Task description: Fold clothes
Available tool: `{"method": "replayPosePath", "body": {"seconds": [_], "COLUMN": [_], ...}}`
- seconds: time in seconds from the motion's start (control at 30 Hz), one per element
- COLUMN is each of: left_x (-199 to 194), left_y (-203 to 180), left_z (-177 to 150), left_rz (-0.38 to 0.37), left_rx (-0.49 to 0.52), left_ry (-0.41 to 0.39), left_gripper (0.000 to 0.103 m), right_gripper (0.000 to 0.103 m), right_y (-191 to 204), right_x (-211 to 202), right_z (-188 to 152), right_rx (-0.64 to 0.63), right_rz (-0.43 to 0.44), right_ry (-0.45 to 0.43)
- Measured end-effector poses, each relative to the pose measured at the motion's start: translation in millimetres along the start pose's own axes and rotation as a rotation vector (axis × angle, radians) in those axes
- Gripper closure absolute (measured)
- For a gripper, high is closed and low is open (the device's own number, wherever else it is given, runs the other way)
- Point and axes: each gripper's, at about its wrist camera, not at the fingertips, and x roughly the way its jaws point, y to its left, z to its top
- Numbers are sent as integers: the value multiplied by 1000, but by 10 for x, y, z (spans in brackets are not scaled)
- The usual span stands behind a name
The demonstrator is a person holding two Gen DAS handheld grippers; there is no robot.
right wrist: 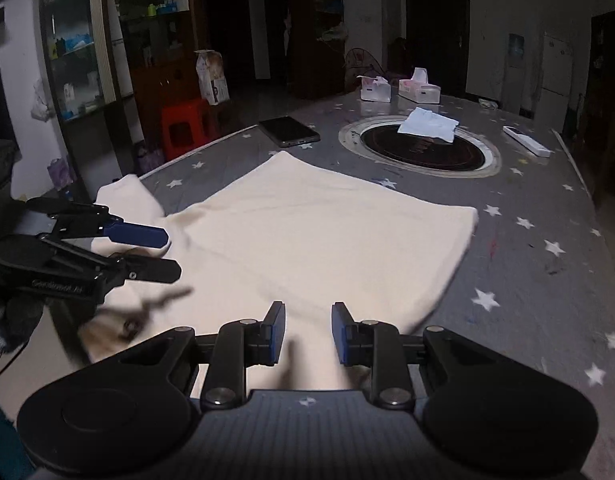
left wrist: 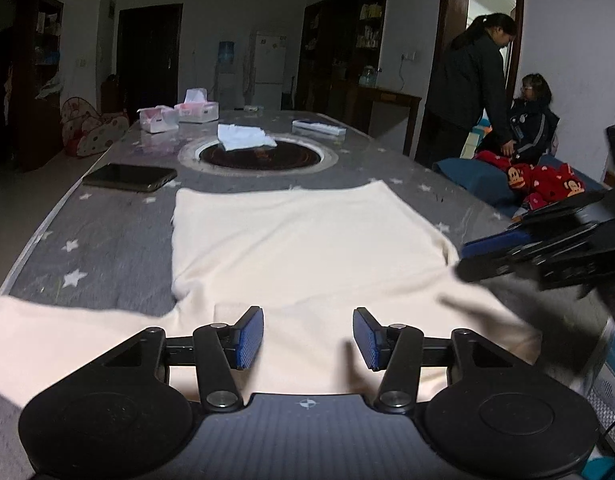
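A cream garment (left wrist: pixel 307 240) lies spread flat on the grey star-patterned table (left wrist: pixel 107 240), one sleeve (left wrist: pixel 35 340) trailing toward the near left corner. My left gripper (left wrist: pixel 307 338) hovers over its near edge, blue pads apart, with only flat cloth below the gap. In the right wrist view the same garment (right wrist: pixel 327 232) fills the middle, and my right gripper (right wrist: pixel 309 334) sits over its near edge, jaws narrowly apart and pressing on nothing. Each gripper shows in the other's view: the right gripper (left wrist: pixel 465 260) at the cloth's right edge, the left gripper (right wrist: pixel 167 254) by the sleeve (right wrist: pixel 123 196).
Behind the garment are a dark tablet (left wrist: pixel 129 178), a round inset hob (left wrist: pixel 263 156) with a white cloth (left wrist: pixel 243 136) on it, tissue boxes (left wrist: pixel 197 110) and a white remote (left wrist: pixel 319 128). Two people (left wrist: pixel 475 92) are at the back right by a red garment (left wrist: pixel 543 180). A red stool (right wrist: pixel 185 124) stands beside the table.
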Motion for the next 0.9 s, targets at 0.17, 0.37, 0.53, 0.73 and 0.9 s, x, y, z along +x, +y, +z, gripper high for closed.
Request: {"method": "replayPosePath", "body": {"seconds": [0.17, 0.37, 0.53, 0.73, 0.9], "left_x": [181, -20, -207, -388, -469], "left_y": [151, 237, 521, 1065, 1552], "left_z": [-49, -75, -104, -126, -214], "left_rz": [27, 64, 211, 505, 688], "left_rx": [-35, -68, -163, -287, -416], "left_ry": [32, -5, -41, -70, -45], "left_gripper": [55, 58, 58, 49, 42], "right_gripper": [79, 76, 66, 56, 53], "right_y": [-99, -54, 84, 170, 230], "right_x": [265, 172, 174, 219, 122], "right_z": [-75, -46, -85, -123, -85], "right_rx": [34, 24, -16, -32, -39], "right_rz": [-34, -26, 17, 18, 29], "right_ry": [49, 18, 22, 41, 13]}}
